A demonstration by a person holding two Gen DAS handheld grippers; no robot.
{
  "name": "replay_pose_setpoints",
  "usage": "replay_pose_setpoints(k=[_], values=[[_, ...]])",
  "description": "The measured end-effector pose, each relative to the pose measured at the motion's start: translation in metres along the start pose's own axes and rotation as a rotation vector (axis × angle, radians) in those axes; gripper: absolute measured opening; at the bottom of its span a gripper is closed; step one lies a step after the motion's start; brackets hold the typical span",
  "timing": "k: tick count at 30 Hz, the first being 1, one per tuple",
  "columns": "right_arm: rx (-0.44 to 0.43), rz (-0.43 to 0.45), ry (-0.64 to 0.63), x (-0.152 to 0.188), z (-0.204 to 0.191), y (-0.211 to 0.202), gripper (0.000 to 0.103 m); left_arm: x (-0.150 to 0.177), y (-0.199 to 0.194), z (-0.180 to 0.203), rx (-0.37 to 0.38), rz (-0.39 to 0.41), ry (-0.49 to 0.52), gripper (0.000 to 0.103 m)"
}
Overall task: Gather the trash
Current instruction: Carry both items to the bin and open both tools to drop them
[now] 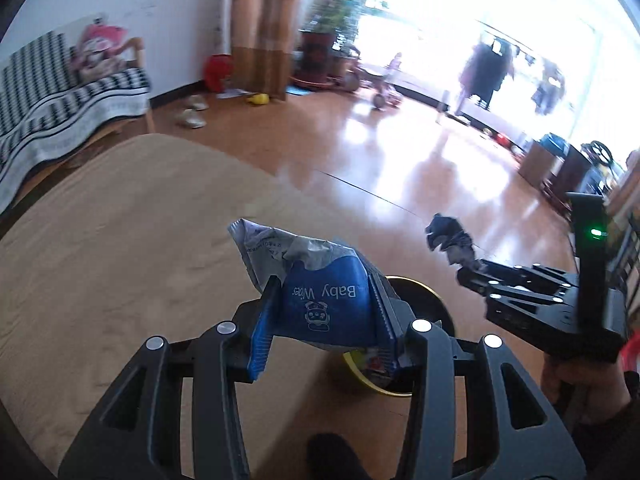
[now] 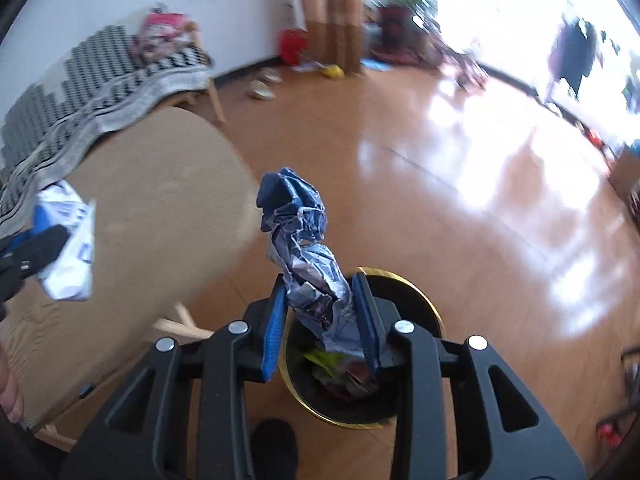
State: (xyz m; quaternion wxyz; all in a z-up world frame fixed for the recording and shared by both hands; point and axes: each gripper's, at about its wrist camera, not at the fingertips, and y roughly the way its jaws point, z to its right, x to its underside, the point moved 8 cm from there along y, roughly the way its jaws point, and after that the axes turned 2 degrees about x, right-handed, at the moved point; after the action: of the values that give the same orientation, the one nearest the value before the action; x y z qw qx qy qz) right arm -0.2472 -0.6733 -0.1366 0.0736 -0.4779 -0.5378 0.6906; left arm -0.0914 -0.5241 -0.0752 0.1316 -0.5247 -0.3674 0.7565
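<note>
While my left gripper (image 1: 326,280) clamps its fingers (image 1: 267,312) on a blue-and-grey wipes pack (image 1: 316,280), my right gripper (image 2: 320,292) pinches a crumpled wrapper (image 2: 308,252) that sticks up past the tips. In the left view the pack sits at centre, with the bin (image 1: 416,300) just behind it toward 4 o'clock and mostly hidden. The other gripper and its wrapper (image 1: 452,236) show at 3 o'clock, held in my hand (image 1: 560,376). In the right view the wrapper hangs directly over the bin (image 2: 416,304), a black, gold-rimmed tub on the floor (image 2: 440,160) with trash already inside. The tabletop (image 2: 160,208) lies at 9 o'clock, with the pack (image 2: 68,248) at its left edge, and a striped sofa (image 2: 100,80) sits at 10 o'clock.
</note>
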Motion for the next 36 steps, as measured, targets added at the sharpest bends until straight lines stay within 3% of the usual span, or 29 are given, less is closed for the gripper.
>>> replay_pose_setpoints(k=[4,8,21,22,24,26,36], values=[[0.022,-0.119,0.087,0.014,0.037,0.026,0.033,0.001,0.026,0.031,0.028,-0.030,0.036,0.043],[0.006,-0.199,0.138,0.023,0.047,0.045,0.033,0.005,0.043,0.041,0.037,-0.057,0.046,0.043],[-0.004,-0.213,0.154,0.018,0.040,0.050,0.034,0.012,0.079,0.057,0.053,-0.110,0.061,0.043],[-0.005,-0.212,0.154,0.017,0.041,0.051,0.039,0.013,0.081,0.060,0.056,-0.112,0.062,0.043],[0.008,-0.203,0.158,0.015,0.044,0.049,0.059,0.014,0.086,0.067,0.062,-0.118,0.064,0.043],[0.019,-0.180,0.164,0.012,0.048,0.044,0.070,0.016,0.093,0.071,0.068,-0.129,0.066,0.043],[0.026,-0.117,0.222,0.003,0.067,0.028,0.075,0.026,0.124,0.093,0.106,-0.170,0.095,0.043]])
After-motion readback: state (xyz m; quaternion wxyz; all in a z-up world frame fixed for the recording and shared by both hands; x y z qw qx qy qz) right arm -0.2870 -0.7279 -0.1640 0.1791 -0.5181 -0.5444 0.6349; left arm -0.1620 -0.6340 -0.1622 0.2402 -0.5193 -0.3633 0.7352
